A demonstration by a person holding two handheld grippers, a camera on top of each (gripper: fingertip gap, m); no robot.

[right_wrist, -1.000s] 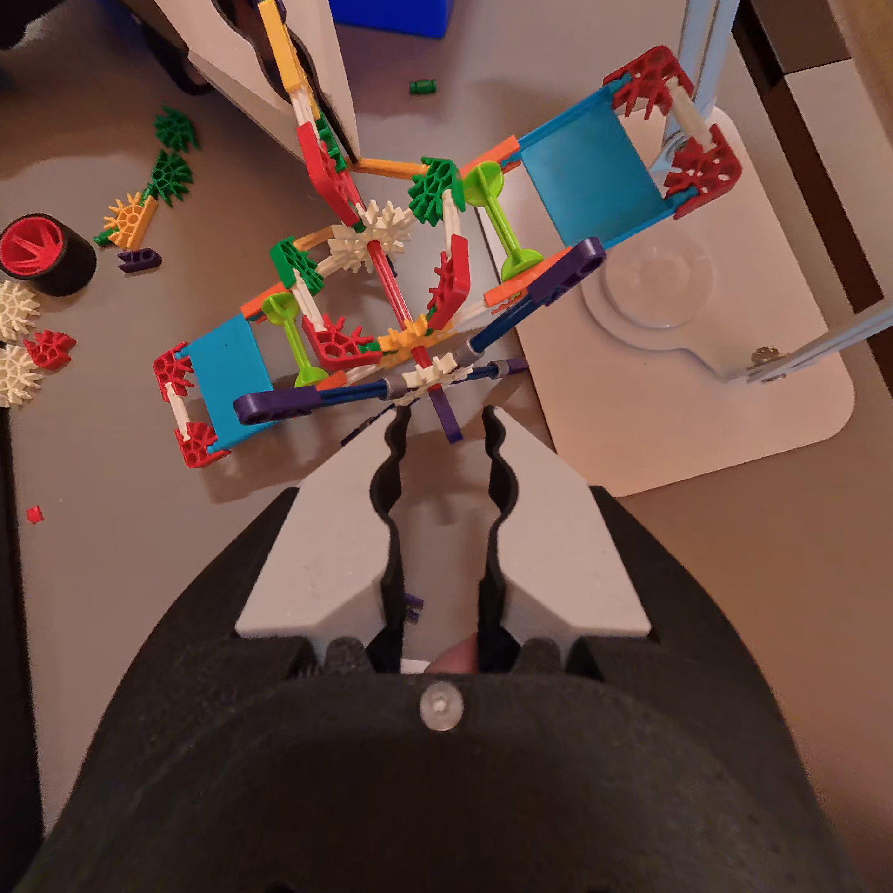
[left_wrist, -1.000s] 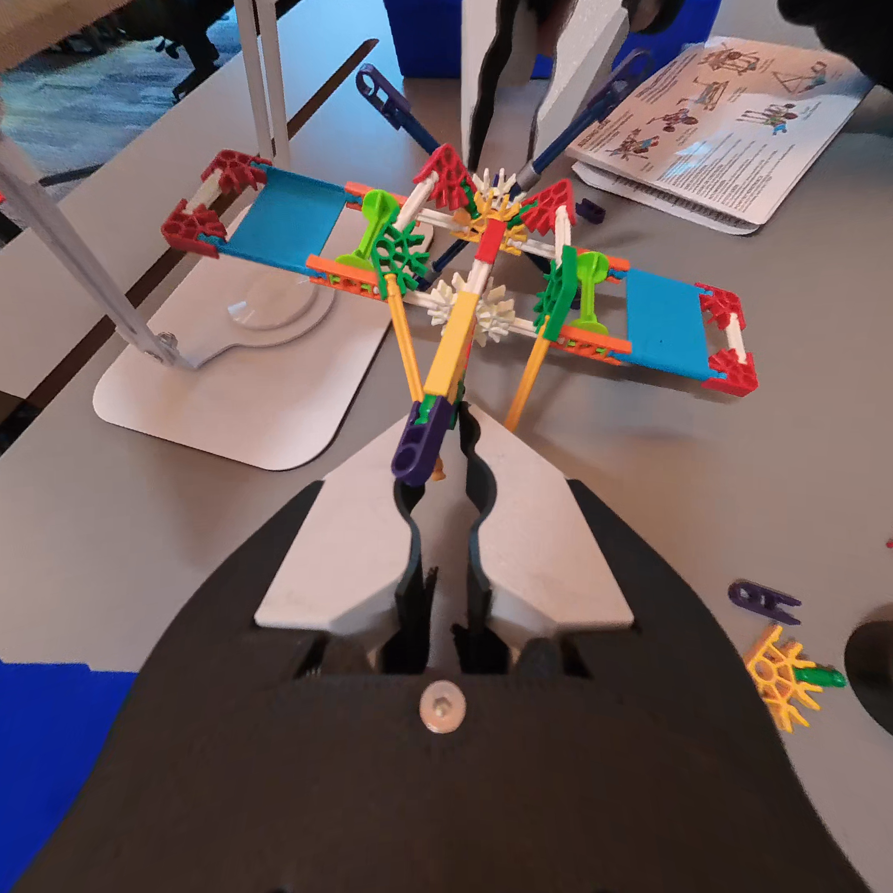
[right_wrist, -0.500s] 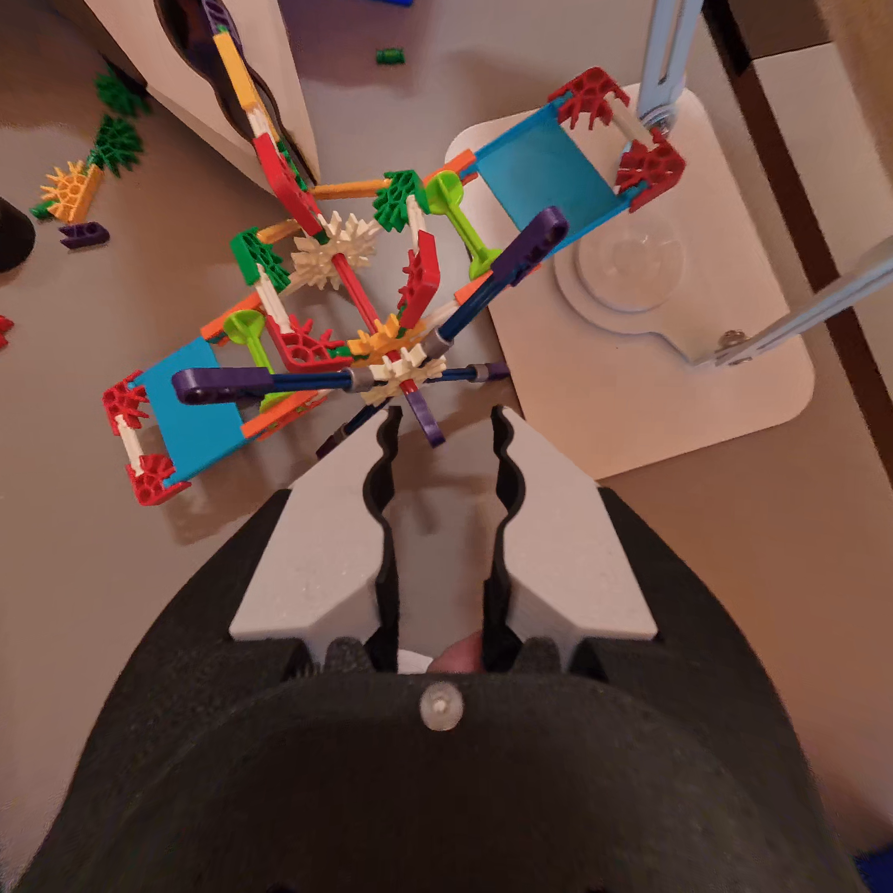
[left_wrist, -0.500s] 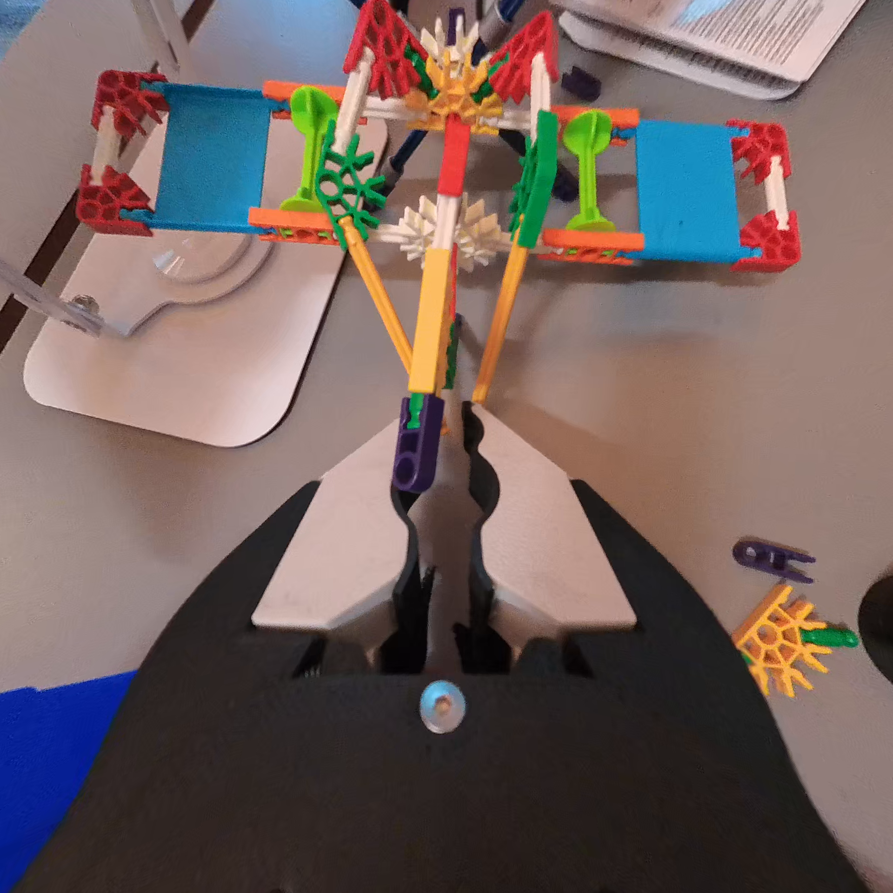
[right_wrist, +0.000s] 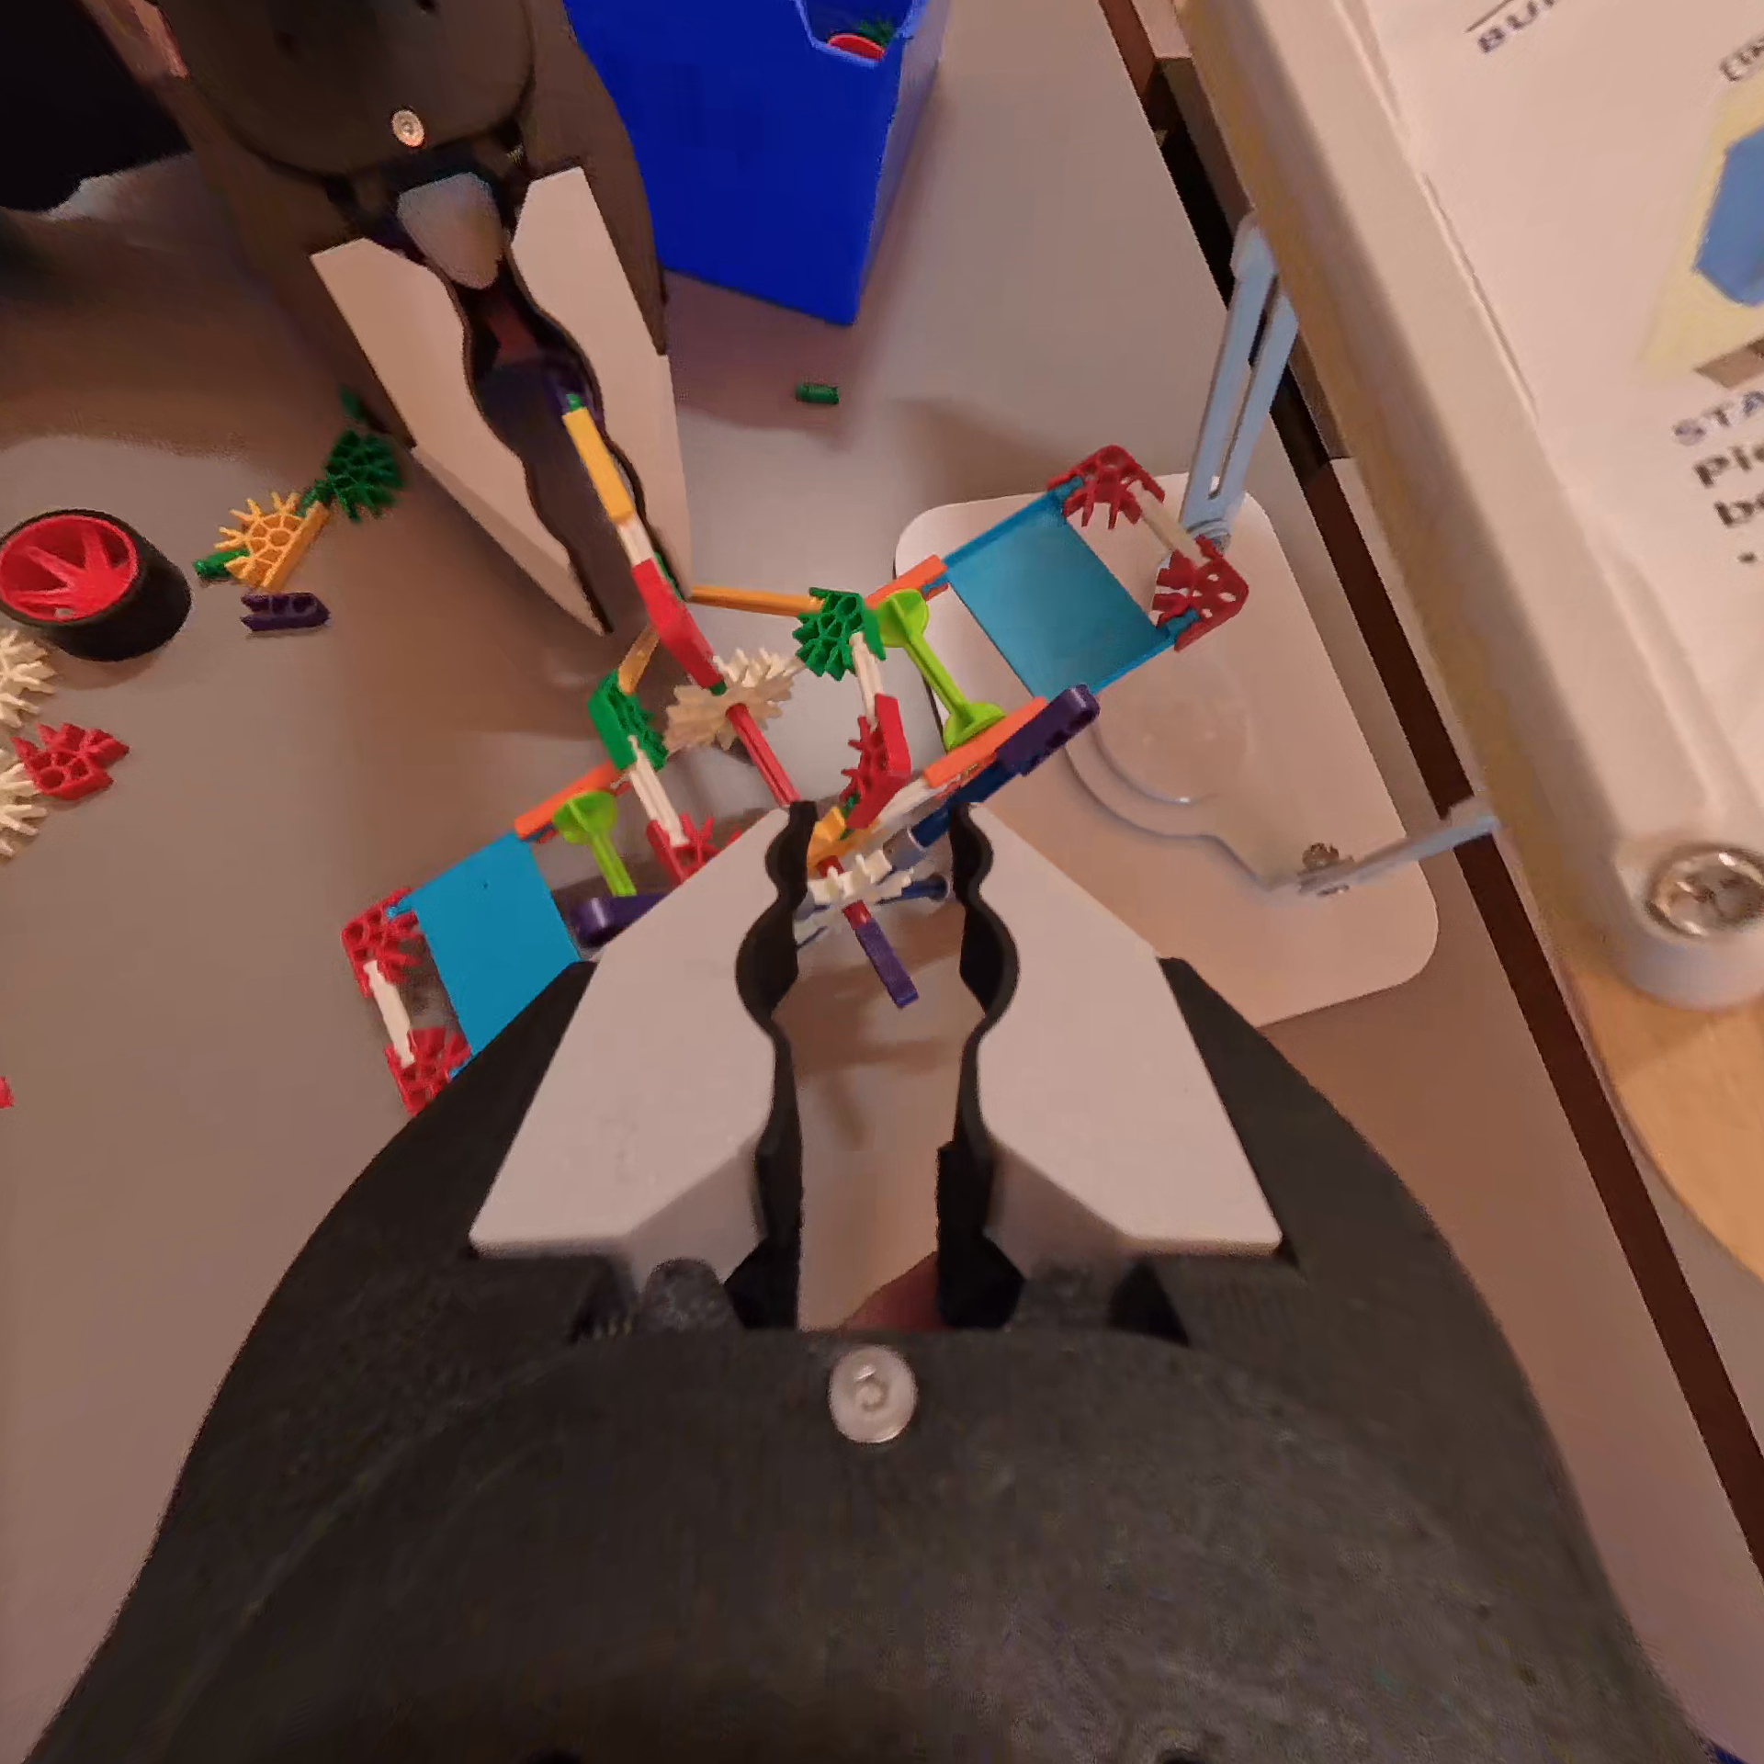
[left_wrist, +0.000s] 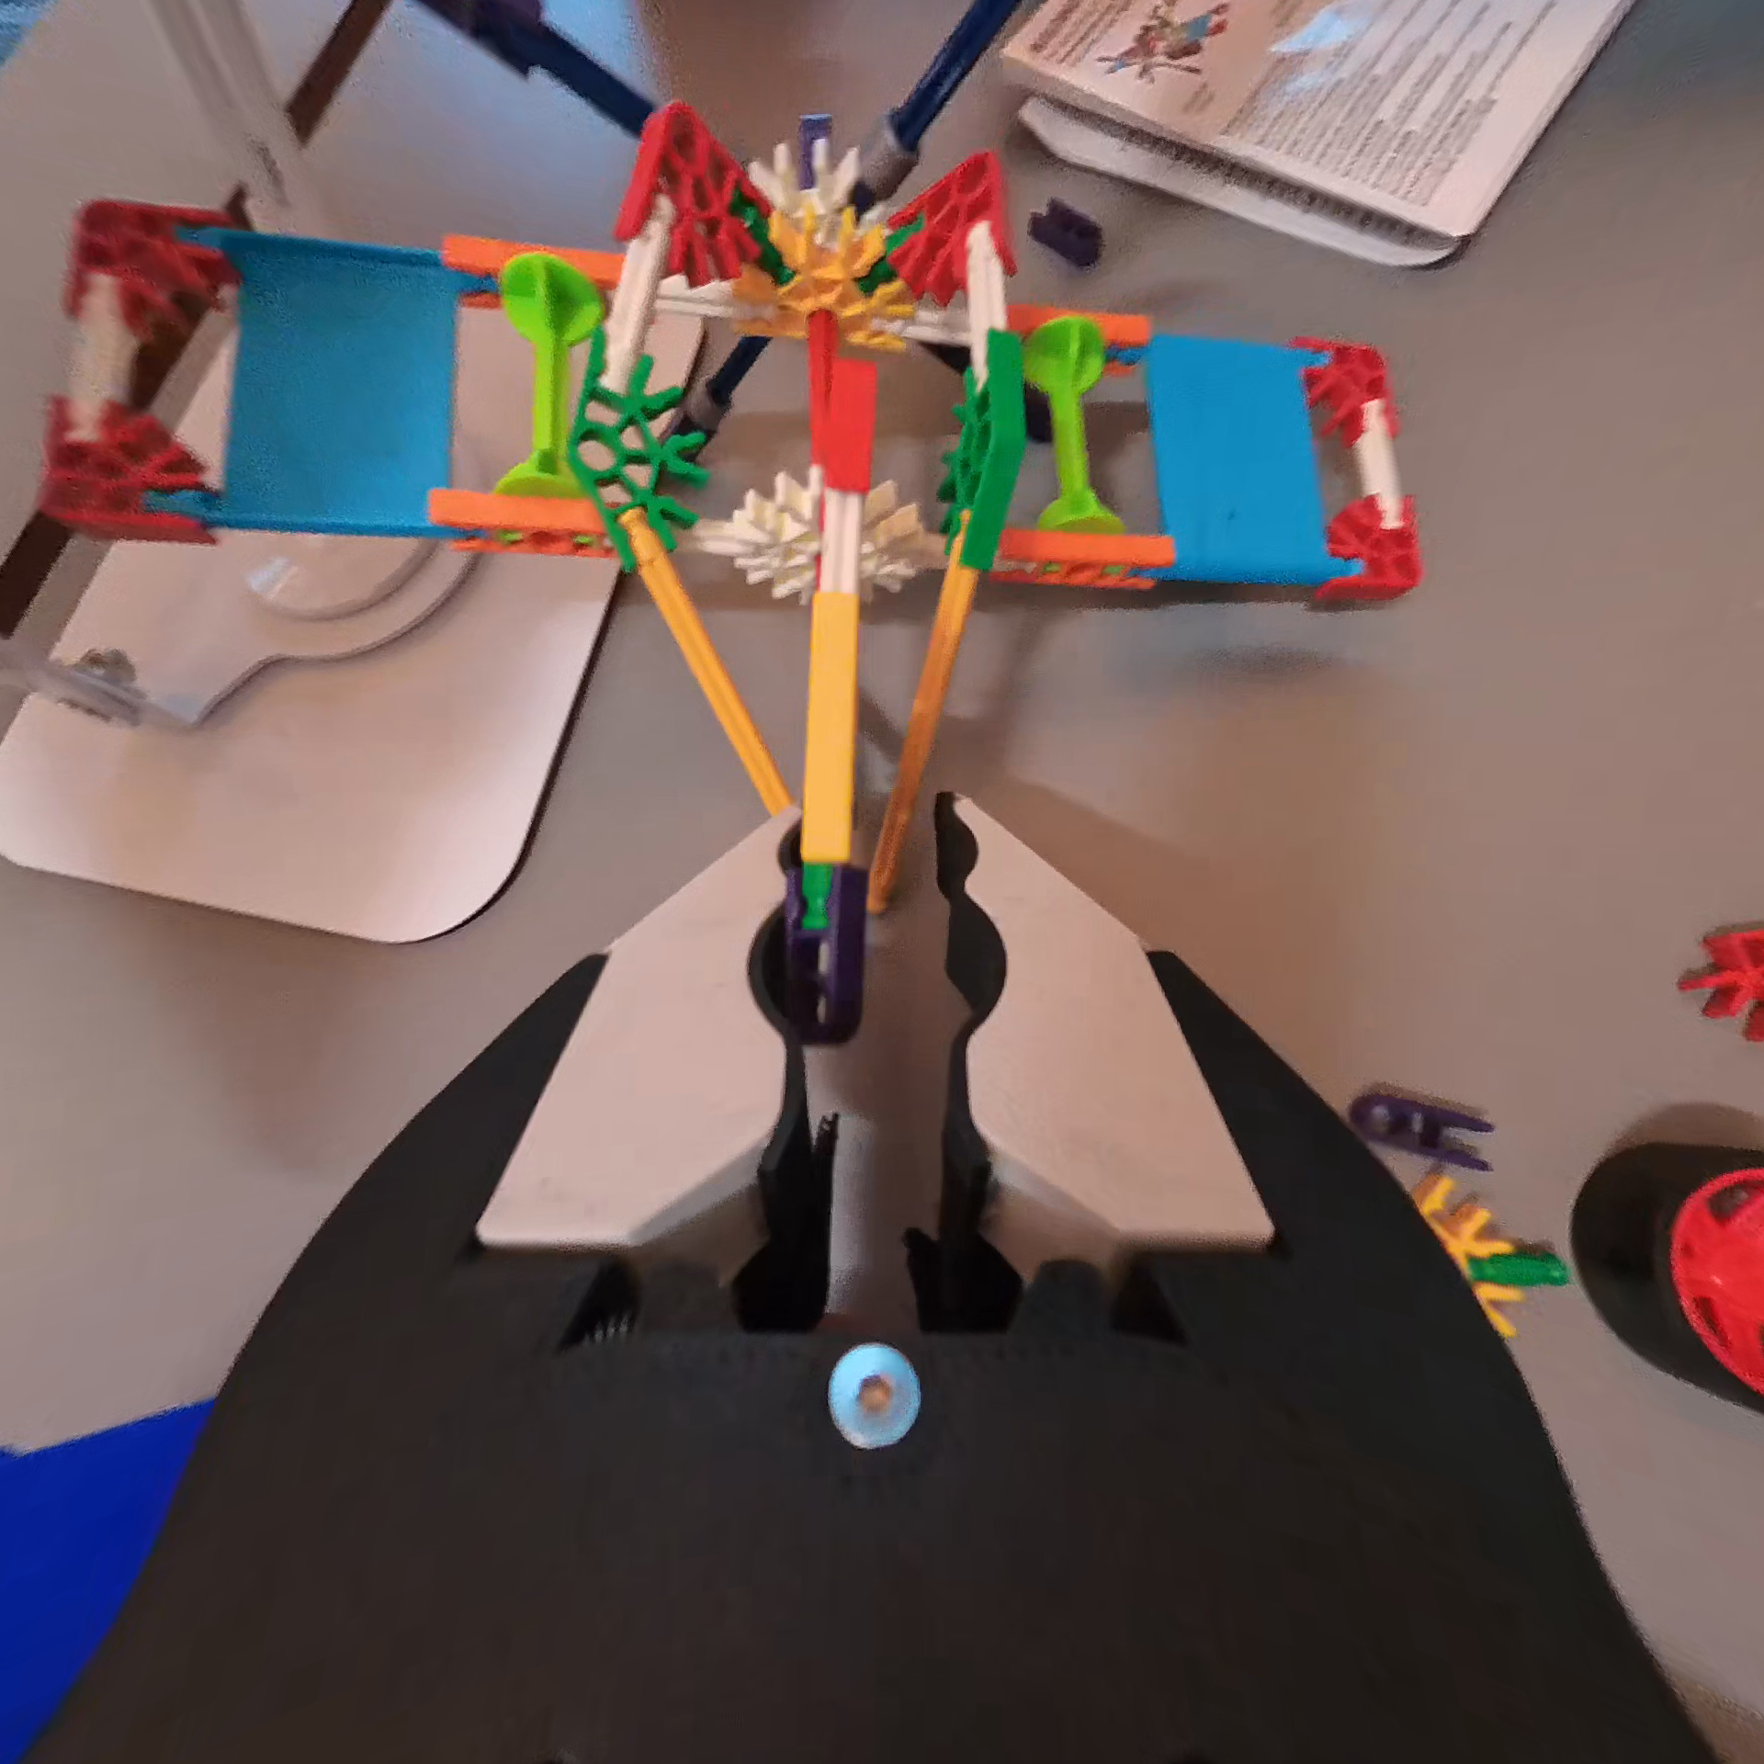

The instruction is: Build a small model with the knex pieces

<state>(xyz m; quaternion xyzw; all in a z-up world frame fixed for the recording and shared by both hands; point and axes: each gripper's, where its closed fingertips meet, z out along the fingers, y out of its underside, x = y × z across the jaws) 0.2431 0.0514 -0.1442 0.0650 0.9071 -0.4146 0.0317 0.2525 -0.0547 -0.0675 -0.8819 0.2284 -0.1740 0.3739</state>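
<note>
Worktop (left_wrist: pixel 1432 764): grey, carries the toy and loose pieces.
Toy model (left_wrist: pixel 821 401): colourful rod-and-connector build, blue panels out to either side, long axis crosswise between the tools.
Left tool (left_wrist: pixel 864 840): parted, purple tail connector (left_wrist: pixel 823 955) between its fingers, against one finger.
Right tool (right_wrist: pixel 873 840): parted, straddling the white hub (right_wrist: pixel 850 883) at the opposite end, not clamped.

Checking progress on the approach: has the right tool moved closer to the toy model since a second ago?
Yes. The right tool has advanced: its tips now flank the toy model's white hub, and the white stand base sits alongside them.
</note>
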